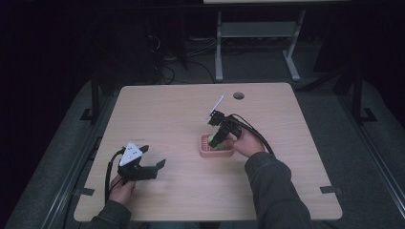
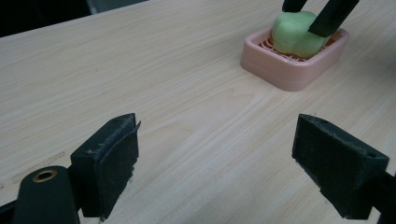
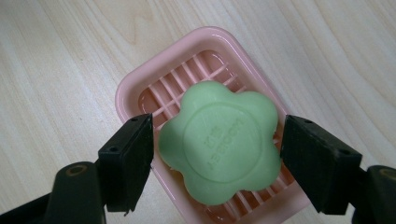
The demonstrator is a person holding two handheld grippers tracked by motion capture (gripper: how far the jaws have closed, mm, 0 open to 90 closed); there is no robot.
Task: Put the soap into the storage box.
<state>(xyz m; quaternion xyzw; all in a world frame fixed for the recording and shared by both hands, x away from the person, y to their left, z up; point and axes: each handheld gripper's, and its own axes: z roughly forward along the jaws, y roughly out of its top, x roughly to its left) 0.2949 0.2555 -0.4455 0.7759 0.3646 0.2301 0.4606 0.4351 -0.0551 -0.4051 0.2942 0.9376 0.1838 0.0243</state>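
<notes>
A green flower-shaped soap [image 3: 219, 144] lies on the slats of a pink soap dish [image 3: 140, 93] right of the table's middle. My right gripper [image 3: 217, 158] comes down over it, open, one jaw on each side of the soap with a thin gap at both sides. From above, the right gripper [image 1: 217, 140] covers most of the soap [image 1: 219, 146] and the dish [image 1: 215, 153]. My left gripper [image 1: 154, 168] rests open near the front left with bare wood between its jaws. In the left gripper view, that gripper [image 2: 215, 158] faces the dish [image 2: 285, 70] and soap [image 2: 296, 35] farther off.
A round cable hole [image 1: 238, 96] sits near the table's far edge. The wooden table [image 1: 157, 109] has bare surface on the left and at the back. Behind it stand the legs of another desk [image 1: 218, 47] on a dark floor.
</notes>
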